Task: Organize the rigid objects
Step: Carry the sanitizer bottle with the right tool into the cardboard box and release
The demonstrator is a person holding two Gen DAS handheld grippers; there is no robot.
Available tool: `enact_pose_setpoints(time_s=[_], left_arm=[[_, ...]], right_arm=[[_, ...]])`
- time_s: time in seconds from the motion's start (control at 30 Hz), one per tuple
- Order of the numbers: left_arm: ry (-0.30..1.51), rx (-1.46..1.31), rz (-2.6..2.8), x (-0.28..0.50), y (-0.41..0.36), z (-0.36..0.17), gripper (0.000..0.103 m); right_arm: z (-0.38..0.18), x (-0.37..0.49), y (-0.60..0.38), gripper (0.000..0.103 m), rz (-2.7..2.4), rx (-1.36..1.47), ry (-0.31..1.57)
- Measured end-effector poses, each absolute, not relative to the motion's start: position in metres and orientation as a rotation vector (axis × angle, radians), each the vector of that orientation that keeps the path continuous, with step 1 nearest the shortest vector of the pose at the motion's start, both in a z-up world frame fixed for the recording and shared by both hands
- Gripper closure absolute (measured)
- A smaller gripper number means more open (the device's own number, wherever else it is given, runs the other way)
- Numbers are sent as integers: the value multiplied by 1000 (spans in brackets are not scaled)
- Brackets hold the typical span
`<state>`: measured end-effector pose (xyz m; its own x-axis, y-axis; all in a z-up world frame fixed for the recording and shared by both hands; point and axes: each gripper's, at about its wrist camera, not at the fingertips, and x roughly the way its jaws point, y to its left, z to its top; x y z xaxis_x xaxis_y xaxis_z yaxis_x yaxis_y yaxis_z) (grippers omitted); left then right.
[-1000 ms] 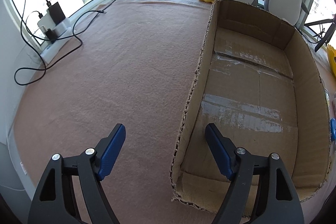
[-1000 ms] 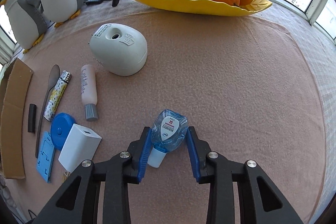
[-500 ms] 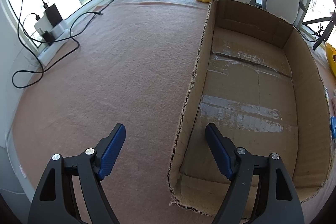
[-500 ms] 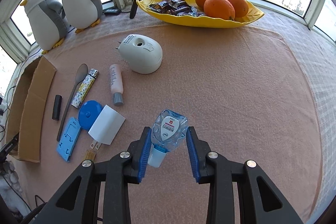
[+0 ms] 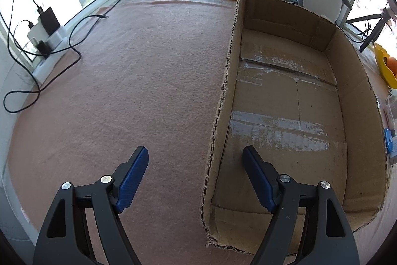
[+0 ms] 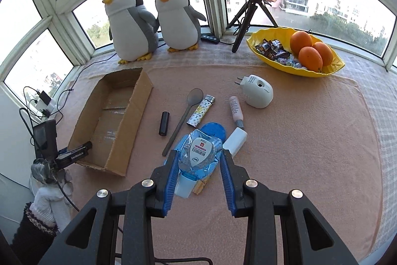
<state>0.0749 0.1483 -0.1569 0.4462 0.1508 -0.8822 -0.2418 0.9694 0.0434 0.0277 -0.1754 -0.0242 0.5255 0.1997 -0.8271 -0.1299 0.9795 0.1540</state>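
The right claw [image 6: 199, 165] is clenched on a small clear-blue eye-drop bottle [image 6: 198, 153], held cap-down above the tabletop [image 6: 310, 153] and over the remaining clutter; the left claw [image 5: 196, 173] is spread wide and grasps nothing, its fingers straddling the near left wall of the empty cardboard box [image 5: 285, 116]. The bottle is smooth and rounded, gripped on its curved flanks; it could well slip or twist out during the carry to the box; a fall would land it on the blue round lid [image 6: 213, 129] or the white charger block [image 6: 235, 140] just beneath. The box is light and ragged-edged; a bump from the left claw could shove it or crumple the wall; releasing from too high risks a bounce out over the low side.
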Motion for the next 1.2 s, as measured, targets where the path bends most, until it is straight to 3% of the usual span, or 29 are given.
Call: enact_pose_setpoints(time_s=[0.43, 1.1, 1.2], left_arm=[[1077, -112, 164, 74, 148, -157, 37], [1059, -151, 148, 76, 151, -159, 37], [1054, -171, 150, 75, 152, -160, 36]], right_arm=[[-70, 54, -33, 73, 369, -62, 1051], [-118, 90, 27, 72, 386, -290, 1100], [-118, 92, 26, 56, 382, -303, 1112]])
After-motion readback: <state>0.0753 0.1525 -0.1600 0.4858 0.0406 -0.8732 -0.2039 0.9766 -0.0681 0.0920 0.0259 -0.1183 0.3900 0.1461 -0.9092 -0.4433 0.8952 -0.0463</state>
